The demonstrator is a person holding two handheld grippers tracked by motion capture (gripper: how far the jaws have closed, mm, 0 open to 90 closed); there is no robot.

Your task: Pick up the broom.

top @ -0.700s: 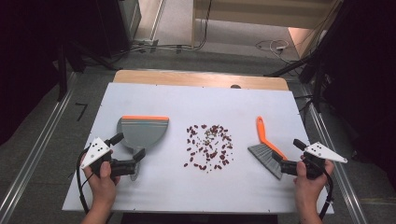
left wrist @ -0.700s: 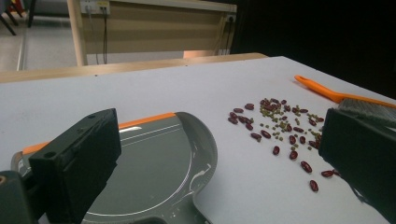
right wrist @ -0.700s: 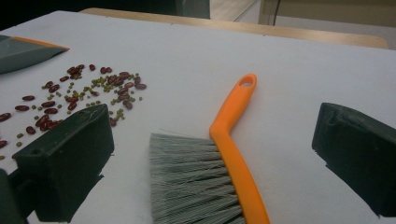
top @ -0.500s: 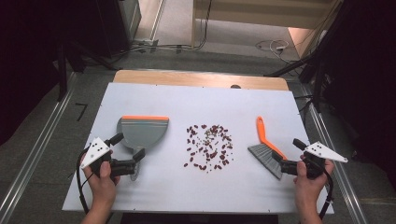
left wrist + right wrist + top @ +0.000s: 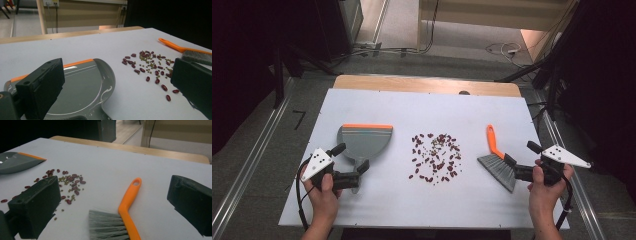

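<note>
Left gripper (image 5: 350, 157) spread at the dustpan (image 5: 363, 141) handle; right gripper (image 5: 522, 153) spread beside the brush (image 5: 497, 162); beans (image 5: 435, 156) scattered between on the table (image 5: 422, 107).

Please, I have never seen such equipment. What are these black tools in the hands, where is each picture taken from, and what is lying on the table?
A person holds one hand-held gripper in each hand: the left hand-held gripper and the right hand-held gripper, both open and holding nothing. One picture looks down from above; the other two come from cameras riding on the grippers, so black jaws frame them. On the white table lie a grey plastic dustpan with an orange edge, a scatter of dark red and small green beans, and a grey-bristled brush with an orange handle.
</note>
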